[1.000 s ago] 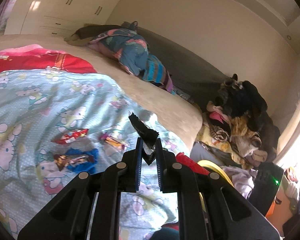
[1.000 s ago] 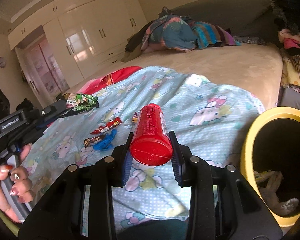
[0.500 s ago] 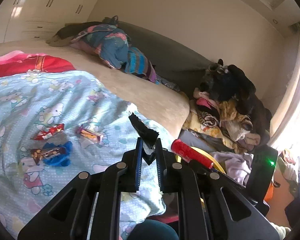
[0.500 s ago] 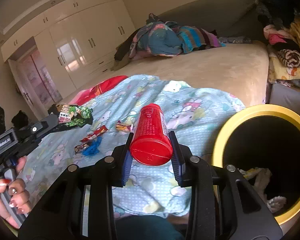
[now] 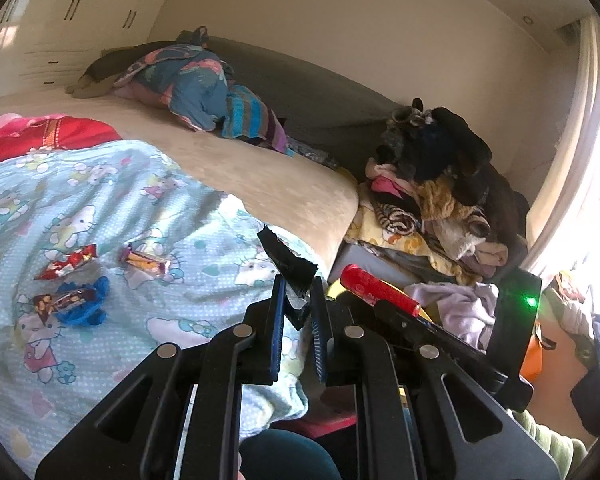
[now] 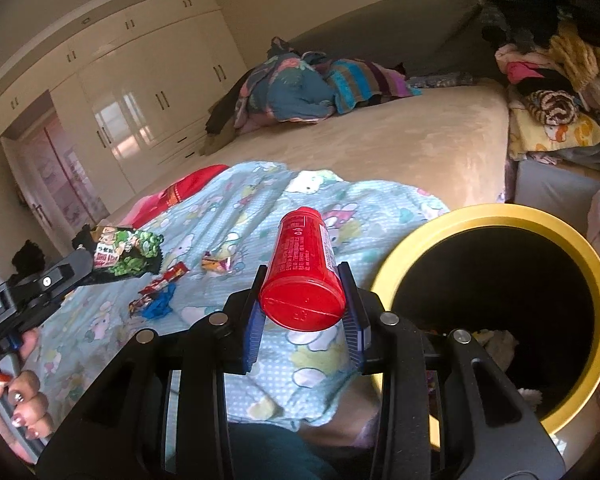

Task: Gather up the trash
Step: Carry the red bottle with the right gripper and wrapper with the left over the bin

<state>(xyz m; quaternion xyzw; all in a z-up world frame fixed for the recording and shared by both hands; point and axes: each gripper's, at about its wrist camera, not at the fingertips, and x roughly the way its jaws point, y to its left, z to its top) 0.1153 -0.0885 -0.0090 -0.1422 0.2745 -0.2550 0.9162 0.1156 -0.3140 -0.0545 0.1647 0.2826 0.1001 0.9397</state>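
Observation:
My left gripper (image 5: 298, 292) is shut on a snack wrapper (image 5: 286, 258), dark from behind; in the right wrist view its green printed side (image 6: 126, 254) shows at the left. My right gripper (image 6: 304, 288) is shut on a red plastic bottle (image 6: 304, 272), held lengthwise over the bed's edge, just left of a yellow-rimmed bin (image 6: 598, 280). The bottle (image 5: 378, 290) also shows in the left wrist view. Candy wrappers (image 5: 66, 262) (image 5: 144, 262) and a blue scrap (image 5: 82, 308) lie on the cartoon-print blanket (image 5: 100, 200).
The bin holds some crumpled trash (image 6: 496, 340). A heap of clothes (image 5: 432, 184) is piled right of the bed. Bundled bedding (image 5: 196, 88) lies at the far end of the beige mattress (image 5: 260, 176). White wardrobes (image 6: 140, 92) line the wall.
Both grippers have swung right with their loads. The bin has come closer in the right wrist view, and the red bottle has come into the left wrist view.

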